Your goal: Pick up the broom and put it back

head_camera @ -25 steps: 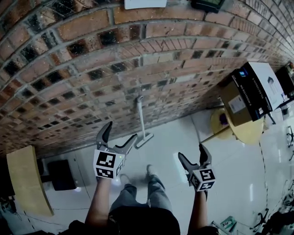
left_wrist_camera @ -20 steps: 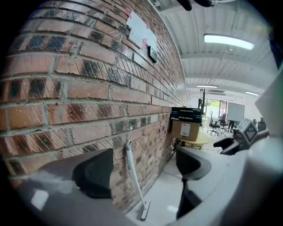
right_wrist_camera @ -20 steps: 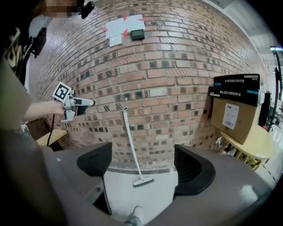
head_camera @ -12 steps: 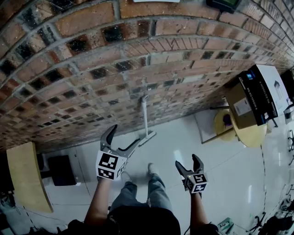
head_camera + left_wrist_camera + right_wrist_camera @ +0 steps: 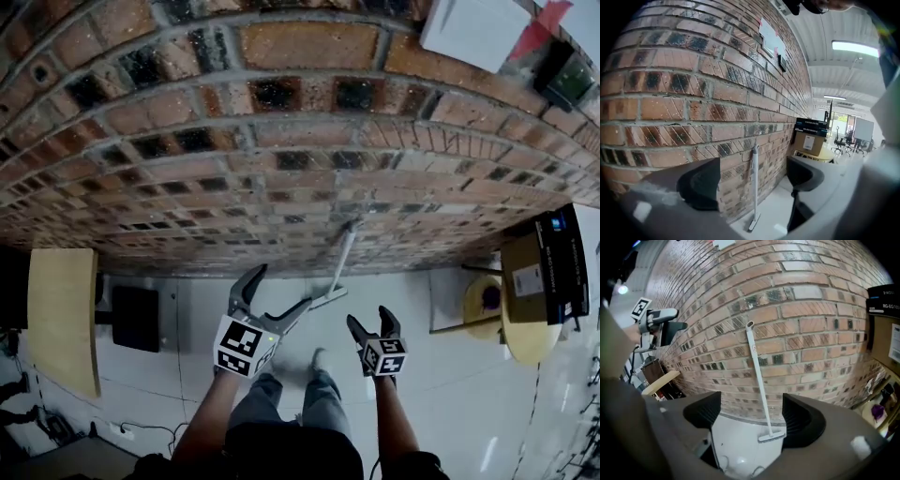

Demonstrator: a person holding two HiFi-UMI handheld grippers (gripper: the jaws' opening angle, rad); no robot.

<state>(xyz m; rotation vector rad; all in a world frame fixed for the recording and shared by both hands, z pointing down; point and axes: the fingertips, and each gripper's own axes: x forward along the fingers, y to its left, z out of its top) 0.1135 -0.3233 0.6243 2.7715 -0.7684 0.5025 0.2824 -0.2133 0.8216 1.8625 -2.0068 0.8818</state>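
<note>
White broom [image 5: 758, 380] leans upright against brick wall [image 5: 811, 324]; head on floor [image 5: 736, 441].

Wall: red-brown brick wall with scattered dark bricks and pale mortar [image 5: 281, 141]; a white paper sheet [image 5: 473, 33] is fixed high on it.
Floor: glossy white tiled floor [image 5: 450, 375] with patches of glare.
Left side: pale wooden tabletop [image 5: 61, 314] near the wall; a black box-shaped unit [image 5: 136, 319] stands on the floor just beside it.
Right side: round pale-yellow table [image 5: 530, 342] bearing a black-and-brown cardboard box [image 5: 539, 277].
Ceiling: white, with a lit long tube lamp [image 5: 855, 47].
Far end: black office chairs [image 5: 841, 140], small and blurred.
</note>
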